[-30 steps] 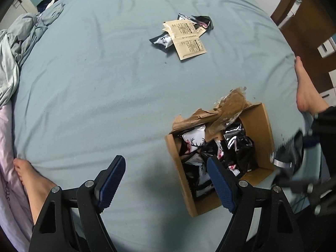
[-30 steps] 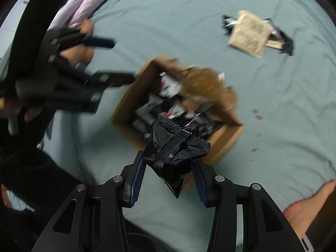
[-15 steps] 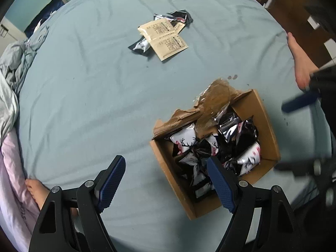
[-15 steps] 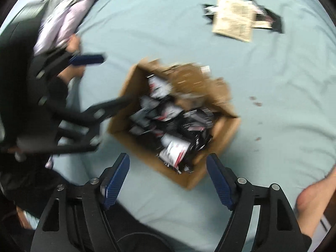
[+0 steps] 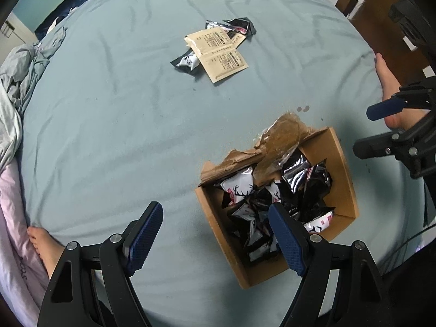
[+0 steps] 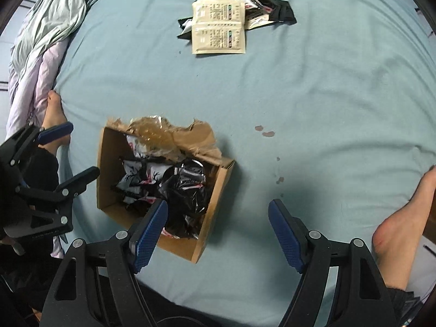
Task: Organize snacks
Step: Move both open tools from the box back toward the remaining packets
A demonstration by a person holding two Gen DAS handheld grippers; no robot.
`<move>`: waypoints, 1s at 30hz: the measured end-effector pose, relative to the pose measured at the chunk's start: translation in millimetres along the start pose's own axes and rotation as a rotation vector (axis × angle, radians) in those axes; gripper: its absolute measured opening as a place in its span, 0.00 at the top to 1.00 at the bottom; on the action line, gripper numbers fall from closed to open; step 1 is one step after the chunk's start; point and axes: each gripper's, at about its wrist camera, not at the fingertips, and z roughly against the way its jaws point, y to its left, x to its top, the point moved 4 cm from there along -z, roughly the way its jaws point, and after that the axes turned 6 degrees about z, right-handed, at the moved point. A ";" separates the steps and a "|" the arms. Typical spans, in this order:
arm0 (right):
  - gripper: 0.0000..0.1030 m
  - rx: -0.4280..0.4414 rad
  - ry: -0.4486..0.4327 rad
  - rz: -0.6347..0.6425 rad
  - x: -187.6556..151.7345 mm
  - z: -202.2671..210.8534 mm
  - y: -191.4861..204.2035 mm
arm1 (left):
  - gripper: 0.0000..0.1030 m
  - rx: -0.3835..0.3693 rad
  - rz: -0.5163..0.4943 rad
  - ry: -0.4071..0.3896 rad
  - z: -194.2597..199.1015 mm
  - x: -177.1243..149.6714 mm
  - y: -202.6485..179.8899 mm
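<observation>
- A torn cardboard box (image 5: 275,204) sits on the teal bedsheet (image 5: 122,122), already heaped with black and white snack packets (image 6: 166,188); its ripped flap (image 5: 280,139), with crumpled tape clinging to it, leans over the far side of the opening and partly covers the load
- A loose cluster of packets (image 5: 218,46) lies well apart from the box, farther up the bed: two tan sachets (image 6: 218,26) on top of black and white wrappers; these appear to be what remains to be gathered
- The left gripper (image 5: 215,234) hovers above the box's near-left corner, jaws spread wide and holding nothing; the right gripper (image 6: 218,231) hangs beside the box's right wall, jaws likewise parted and empty, likely free for the next pick
- Nothing stands between the grippers and the loose cluster; a few small dark stains (image 6: 265,132) mark the sheet on the way
- Bare feet (image 6: 400,223) rest at the bed's edges; rumpled bedding (image 6: 49,27) is bunched along one side, clear of the work
</observation>
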 end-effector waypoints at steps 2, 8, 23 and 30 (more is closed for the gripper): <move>0.26 0.001 -0.011 -0.010 1.2 2.3 -1.9 | 0.22 0.002 -0.005 -0.008 0.6 1.5 -1.6; 0.26 -0.011 -0.048 -0.022 6.5 4.6 -9.0 | 0.22 -0.003 -0.004 -0.007 -1.4 7.6 -4.9; 0.26 -0.008 -0.134 0.030 21.4 4.0 -13.5 | 0.22 -0.049 0.006 -0.051 -3.3 26.5 -14.9; 0.26 -0.008 -0.166 -0.010 31.3 -0.8 -31.0 | 0.22 -0.078 0.063 -0.070 -6.4 36.6 1.8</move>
